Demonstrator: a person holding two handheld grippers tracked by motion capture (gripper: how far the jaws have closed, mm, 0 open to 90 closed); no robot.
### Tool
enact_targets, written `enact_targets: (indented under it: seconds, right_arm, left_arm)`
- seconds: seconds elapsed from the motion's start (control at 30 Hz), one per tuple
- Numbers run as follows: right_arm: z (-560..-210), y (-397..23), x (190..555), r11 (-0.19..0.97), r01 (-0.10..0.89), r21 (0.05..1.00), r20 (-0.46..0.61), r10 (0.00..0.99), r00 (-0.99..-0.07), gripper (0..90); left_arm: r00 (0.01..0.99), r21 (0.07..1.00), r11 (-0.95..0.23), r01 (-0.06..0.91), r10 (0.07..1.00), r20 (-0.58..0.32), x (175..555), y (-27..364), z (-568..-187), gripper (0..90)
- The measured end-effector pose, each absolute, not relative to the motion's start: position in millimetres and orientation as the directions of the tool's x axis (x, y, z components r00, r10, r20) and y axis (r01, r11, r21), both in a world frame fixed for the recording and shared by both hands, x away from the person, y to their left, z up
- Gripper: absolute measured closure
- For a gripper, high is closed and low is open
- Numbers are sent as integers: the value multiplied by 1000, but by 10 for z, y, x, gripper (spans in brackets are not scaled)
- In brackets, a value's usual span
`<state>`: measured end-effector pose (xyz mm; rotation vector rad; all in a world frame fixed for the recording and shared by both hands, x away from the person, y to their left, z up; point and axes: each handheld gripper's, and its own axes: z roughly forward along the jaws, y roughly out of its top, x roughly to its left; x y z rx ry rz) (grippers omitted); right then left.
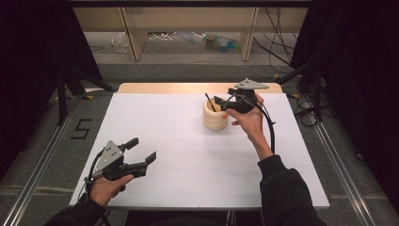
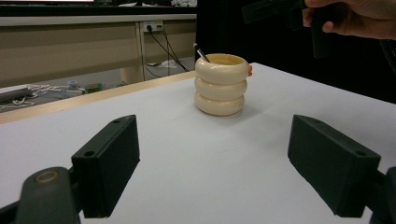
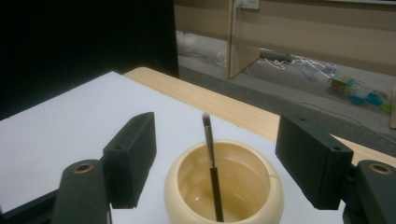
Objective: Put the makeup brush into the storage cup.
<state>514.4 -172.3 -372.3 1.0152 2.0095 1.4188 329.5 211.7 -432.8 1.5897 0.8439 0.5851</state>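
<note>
Brush (image 3: 211, 163) standing tilted in cream ribbed holder (image 1: 215, 117), far-centre tabletop (image 1: 179, 155) | right gripper (image 3: 215, 154) jaws apart, poised over the holder's mouth | left gripper (image 1: 141, 151) jaws apart, idle near front-left | brush looks light, thin, stiff; pinch the handle below the bristles; holder may tip.

On the table (image 1: 179, 141): 1 cream ringed holder (image 1: 215, 116), 1 brush (image 3: 211, 158) in it, and 2 tools, left tool (image 1: 141, 149) and right tool (image 1: 220, 101).

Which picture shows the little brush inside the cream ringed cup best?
The right gripper view: the thin black-handled brush stands close, whole, in the cream ringed cup. The high view and left gripper view show just its tip poking out, far away.
</note>
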Motion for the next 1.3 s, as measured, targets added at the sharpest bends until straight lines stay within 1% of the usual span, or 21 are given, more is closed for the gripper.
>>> enact_targets:
  seconds: [0.03, 0.07, 0.1, 0.17, 0.23, 0.33, 0.37, 0.43, 0.47, 0.57, 0.6, 0.77, 0.9, 0.93, 1.0, 1.03, 1.13, 1.17, 1.23, 1.3]
  right_arm:
    - [-3707, -1734, 5133, 189, 286, 939, 28, 790, -613, 295]
    - [-3689, -1736, 5110, 181, 295, 938, 41, 789, -614, 295]
    - [-3675, -1740, 5100, 182, 277, 943, 28, 788, -615, 295]
    - [-3642, -1735, 5053, 173, 293, 940, 49, 783, -619, 295]
    - [-3624, -1738, 5030, 178, 263, 948, 26, 781, -624, 295]
    - [-3609, -1739, 4979, 174, 254, 951, 28, 774, -633, 293]
    - [-3610, -1742, 4959, 174, 269, 947, 38, 772, -635, 286]
    - [-3625, -1759, 4940, 173, 262, 949, 36, 770, -637, 280]
    - [-3641, -1771, 4909, 153, 277, 949, 62, 769, -637, 279]
    - [-3641, -1789, 4880, 148, 295, 944, 79, 766, -638, 279]
    - [-3642, -1800, 4878, 149, 273, 950, 64, 766, -640, 279]
    - [-3633, -1811, 4813, 155, 293, 944, 74, 763, -642, 278]
    - [-3636, -1816, 4784, 158, 268, 950, 55, 761, -646, 274]
    - [-3632, -1814, 4766, 154, 285, 946, 72, 759, -647, 275]
    - [-3633, -1830, 4754, 166, 269, 949, 51, 760, -648, 274]
    - [-3634, -1829, 4735, 156, 289, 944, 74, 757, -649, 274]
    - [-3645, -1848, 4722, 166, 267, 949, 51, 758, -651, 267]
    - [-3642, -1848, 4696, 163, 283, 945, 65, 756, -652, 267]
    - [-3649, -1848, 4689, 163, 263, 951, 51, 757, -652, 266]
    - [-3650, -1848, 4681, 168, 265, 949, 50, 753, -656, 264]
  left_arm:
    - [612, 979, -58, 197, 787, -77, 3296, 2122, -4326, 165]
    - [612, 979, -60, 194, 787, -73, 3298, 2126, -4326, 165]
    - [611, 979, -59, 195, 788, -74, 3298, 2126, -4326, 165]
    - [611, 979, -59, 194, 788, -74, 3298, 2127, -4326, 165]
    - [614, 979, -60, 196, 786, -75, 3297, 2122, -4326, 165]
    - [613, 978, -52, 202, 785, -85, 3293, 2114, -4330, 165]
    - [612, 978, -51, 203, 786, -86, 3293, 2115, -4329, 165]
    - [612, 978, -54, 201, 786, -82, 3296, 2119, -4328, 164]
    - [612, 978, -54, 201, 787, -82, 3297, 2120, -4328, 165]
    - [615, 979, -60, 197, 785, -76, 3298, 2118, -4328, 165]
    - [613, 978, -56, 200, 786, -80, 3297, 2115, -4329, 165]
    - [612, 978, -51, 203, 786, -87, 3295, 2113, -4330, 165]
    - [615, 979, -59, 197, 785, -76, 3298, 2120, -4328, 165]
    - [614, 979, -59, 197, 785, -76, 3299, 2120, -4327, 165]
    - [615, 979, -59, 197, 785, -76, 3299, 2119, -4328, 165]
    - [614, 978, -55, 200, 785, -81, 3296, 2116, -4328, 165]
    - [613, 978, -52, 202, 786, -85, 3296, 2115, -4329, 165]
    - [613, 978, -51, 203, 786, -87, 3296, 2115, -4329, 165]
    - [613, 978, -51, 202, 786, -85, 3294, 2115, -4328, 165]
    - [613, 978, -51, 203, 785, -86, 3294, 2114, -4329, 165]
